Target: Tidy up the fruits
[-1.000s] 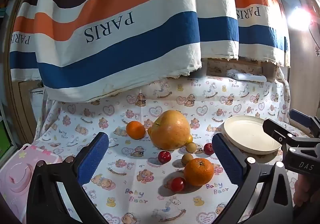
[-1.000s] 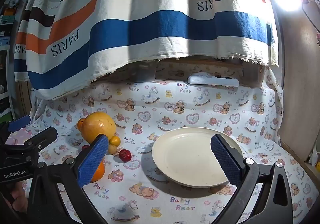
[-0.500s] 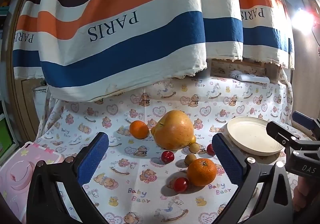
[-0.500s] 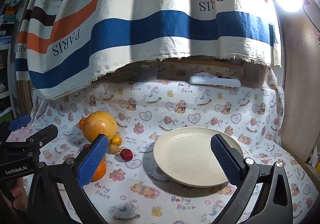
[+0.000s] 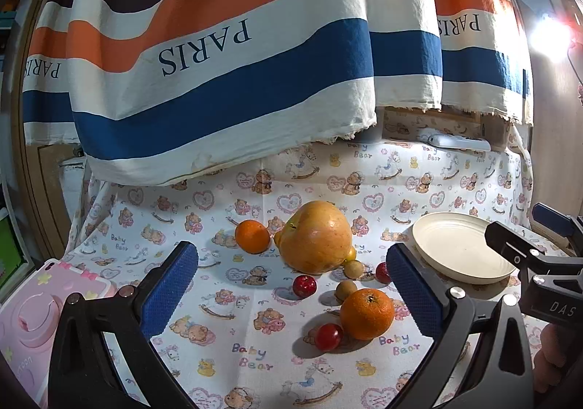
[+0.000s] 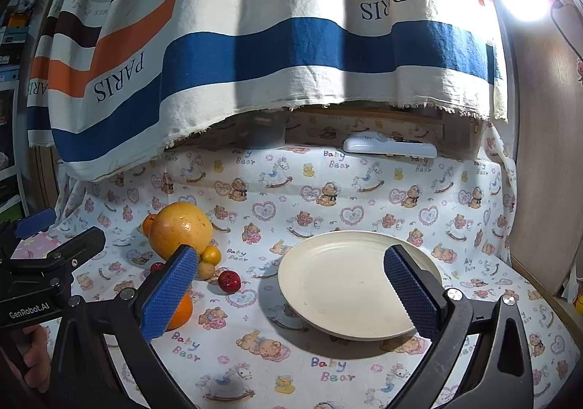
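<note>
A large yellow-orange pomelo (image 5: 315, 237) stands mid-table with an orange (image 5: 252, 236) to its left and another orange (image 5: 367, 314) in front. Small red fruits (image 5: 304, 285) and brownish round fruits (image 5: 345, 289) lie between them. An empty cream plate (image 5: 455, 248) sits to the right; in the right wrist view the plate (image 6: 349, 285) lies between the fingers. My left gripper (image 5: 291, 296) is open and empty, above the near fruits. My right gripper (image 6: 291, 294) is open and empty, near the plate. The pomelo (image 6: 180, 228) also shows at left there.
A baby-bear print cloth (image 5: 255, 354) covers the table. A striped PARIS blanket (image 5: 218, 62) hangs over the back. A white remote (image 6: 390, 146) lies at the back. A pink case (image 5: 32, 321) sits at the left edge. A wooden wall (image 6: 539, 190) bounds the right.
Both grippers have drawn back and up a little, so fruits and plate look slightly farther. Nothing on the table has moved. Both stay open.
</note>
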Tool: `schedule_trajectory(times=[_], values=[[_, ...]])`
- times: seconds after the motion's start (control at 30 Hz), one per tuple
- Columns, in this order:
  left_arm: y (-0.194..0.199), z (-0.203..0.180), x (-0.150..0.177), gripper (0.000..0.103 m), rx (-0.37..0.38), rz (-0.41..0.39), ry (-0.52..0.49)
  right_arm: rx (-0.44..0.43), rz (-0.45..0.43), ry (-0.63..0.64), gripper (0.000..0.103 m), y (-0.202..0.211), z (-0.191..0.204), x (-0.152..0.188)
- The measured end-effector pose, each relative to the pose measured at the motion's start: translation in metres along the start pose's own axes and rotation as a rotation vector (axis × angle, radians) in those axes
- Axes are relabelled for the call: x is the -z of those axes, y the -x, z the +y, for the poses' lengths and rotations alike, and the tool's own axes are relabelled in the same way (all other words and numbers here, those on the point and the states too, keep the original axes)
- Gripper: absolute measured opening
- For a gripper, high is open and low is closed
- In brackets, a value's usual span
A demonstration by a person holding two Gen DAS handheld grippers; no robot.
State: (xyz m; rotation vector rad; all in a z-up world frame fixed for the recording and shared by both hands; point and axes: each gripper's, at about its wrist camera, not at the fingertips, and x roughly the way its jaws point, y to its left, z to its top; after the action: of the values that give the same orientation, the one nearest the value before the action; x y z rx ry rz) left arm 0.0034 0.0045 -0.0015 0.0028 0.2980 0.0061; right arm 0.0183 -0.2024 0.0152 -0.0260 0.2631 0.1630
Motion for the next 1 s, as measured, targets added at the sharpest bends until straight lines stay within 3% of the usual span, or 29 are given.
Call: schedule_trajectory(times=[1.0], values=[[0.0045,-0.0024,-0.0022,0.103,-0.006,0.007,0.004,-0.032,0.001,0.017,0.103,0.0027,0.0007,0.0005]])
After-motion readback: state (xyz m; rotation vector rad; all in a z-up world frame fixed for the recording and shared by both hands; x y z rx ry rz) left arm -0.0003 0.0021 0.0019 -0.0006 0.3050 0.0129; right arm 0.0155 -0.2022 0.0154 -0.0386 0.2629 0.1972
